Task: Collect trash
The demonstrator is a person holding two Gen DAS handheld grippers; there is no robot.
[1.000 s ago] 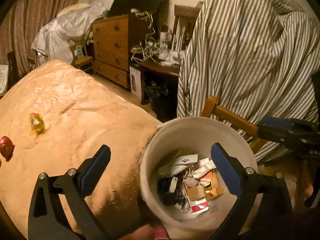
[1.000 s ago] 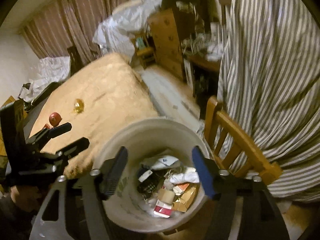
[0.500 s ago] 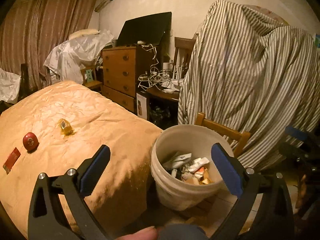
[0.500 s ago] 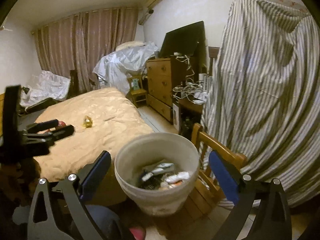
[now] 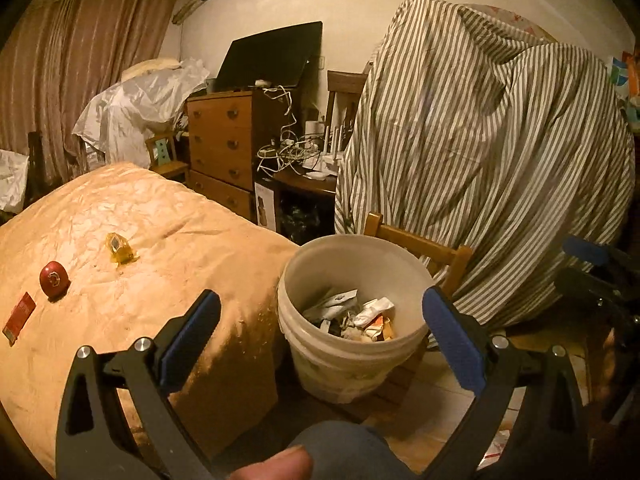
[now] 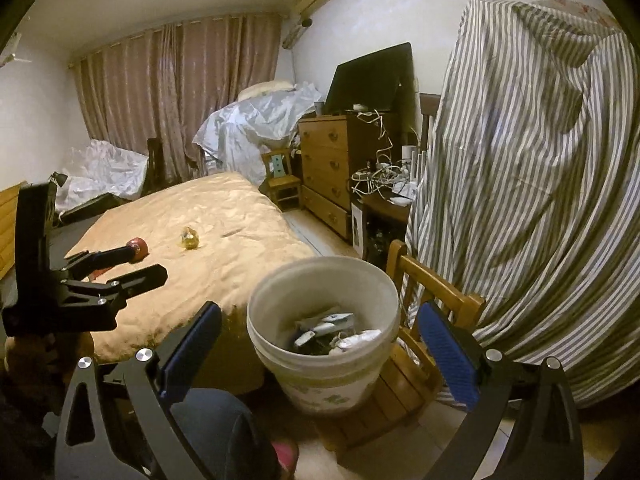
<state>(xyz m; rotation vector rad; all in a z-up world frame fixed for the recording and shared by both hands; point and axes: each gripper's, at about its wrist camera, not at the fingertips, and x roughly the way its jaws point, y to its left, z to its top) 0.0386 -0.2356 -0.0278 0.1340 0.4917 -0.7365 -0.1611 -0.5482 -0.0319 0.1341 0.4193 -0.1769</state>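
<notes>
A white bucket [image 5: 320,364] holding crumpled wrappers and paper [image 5: 360,316] stands on a low wooden chair [image 5: 424,246] beside the bed. On the tan bedspread [image 5: 160,216] lie a yellow crumpled wrapper [image 5: 118,248], a red round thing [image 5: 53,278] and a flat red packet [image 5: 19,317]. My left gripper [image 5: 320,340] is open and empty, back from the bucket. My right gripper [image 6: 320,352] is also open and empty, with the bucket [image 6: 332,384] ahead of it. In the right wrist view the left gripper [image 6: 146,260] reaches over the bed's near corner, in front of the red thing [image 6: 140,246].
A large striped sheet [image 5: 480,152] covers something bulky right of the bucket. A wooden dresser [image 5: 220,148] with a dark screen, a low table with cables [image 5: 296,152] and a small stool stand behind. A person's knee [image 5: 340,448] fills the lower foreground.
Both grippers drew back and up from directly over the bucket, so the bed and room came into view. The right gripper's jaws widened. The bucket stayed put.
</notes>
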